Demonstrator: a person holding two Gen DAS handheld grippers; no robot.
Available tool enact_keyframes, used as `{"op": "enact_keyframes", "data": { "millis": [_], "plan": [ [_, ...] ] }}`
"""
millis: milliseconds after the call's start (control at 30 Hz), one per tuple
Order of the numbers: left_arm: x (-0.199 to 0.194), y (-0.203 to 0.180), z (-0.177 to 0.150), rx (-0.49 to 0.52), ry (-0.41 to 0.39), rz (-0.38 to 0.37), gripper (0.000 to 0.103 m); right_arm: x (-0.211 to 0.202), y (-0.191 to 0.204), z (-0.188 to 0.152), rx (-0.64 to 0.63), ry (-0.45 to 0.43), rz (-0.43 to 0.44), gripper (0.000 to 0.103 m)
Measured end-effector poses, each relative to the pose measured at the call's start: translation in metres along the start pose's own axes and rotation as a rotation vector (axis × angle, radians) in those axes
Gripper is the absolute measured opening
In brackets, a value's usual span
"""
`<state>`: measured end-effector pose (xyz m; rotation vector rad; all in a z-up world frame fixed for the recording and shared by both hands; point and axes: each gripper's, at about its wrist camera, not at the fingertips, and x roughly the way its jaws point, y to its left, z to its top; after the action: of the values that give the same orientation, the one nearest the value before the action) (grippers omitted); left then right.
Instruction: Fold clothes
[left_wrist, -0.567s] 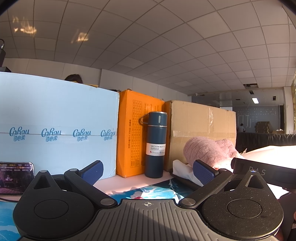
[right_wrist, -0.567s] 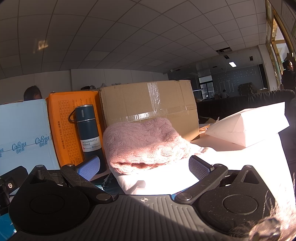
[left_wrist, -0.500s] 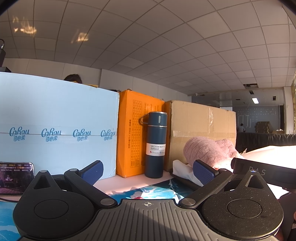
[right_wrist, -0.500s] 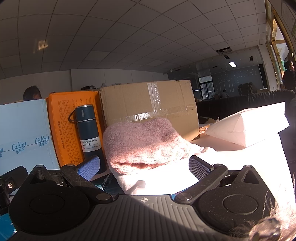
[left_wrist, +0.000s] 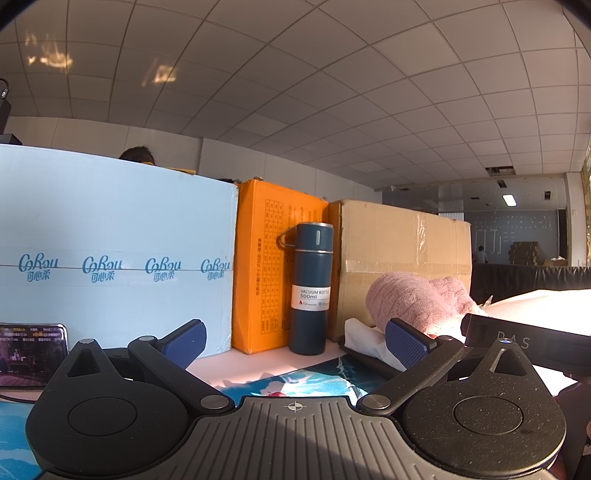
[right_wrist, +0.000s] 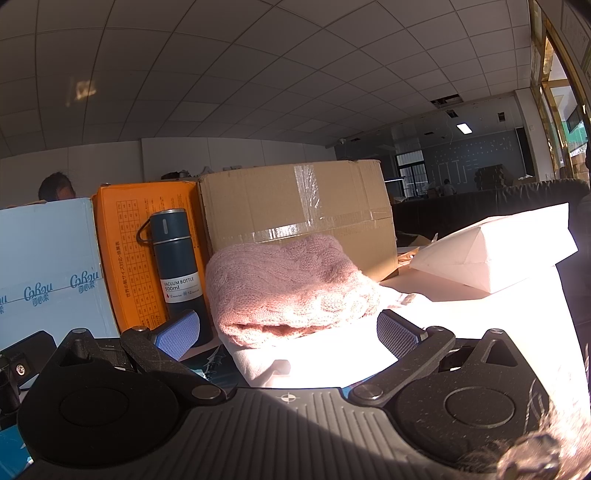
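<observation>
A folded pink knit sweater (right_wrist: 291, 288) lies on top of a folded white garment (right_wrist: 332, 365) on the table, straight ahead of my right gripper (right_wrist: 288, 334). The right gripper is open and empty, its fingertips just short of the pile. In the left wrist view the pink sweater (left_wrist: 413, 302) and white garment (left_wrist: 364, 338) sit to the right. My left gripper (left_wrist: 295, 341) is open and empty, low over the blue patterned mat (left_wrist: 295, 380).
A dark blue vacuum bottle (left_wrist: 310, 288) stands before an orange box (left_wrist: 262, 273), between a light blue carton (left_wrist: 110, 266) and a taped cardboard box (left_wrist: 402, 251). A phone (left_wrist: 31, 354) stands at the left. White folded paper (right_wrist: 491, 254) lies at the right.
</observation>
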<state>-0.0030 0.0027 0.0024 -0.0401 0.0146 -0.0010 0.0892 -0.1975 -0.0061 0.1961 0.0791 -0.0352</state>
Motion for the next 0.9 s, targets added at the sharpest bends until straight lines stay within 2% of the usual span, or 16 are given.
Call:
{"op": "enact_keyframes", "data": {
  "millis": [900],
  "plan": [
    [0.0016,-0.0036,-0.0037,0.003,0.002,0.001,0.103,0.0002,-0.0004,-0.0001,-0.001,0.001,-0.001,0.103]
  ]
}}
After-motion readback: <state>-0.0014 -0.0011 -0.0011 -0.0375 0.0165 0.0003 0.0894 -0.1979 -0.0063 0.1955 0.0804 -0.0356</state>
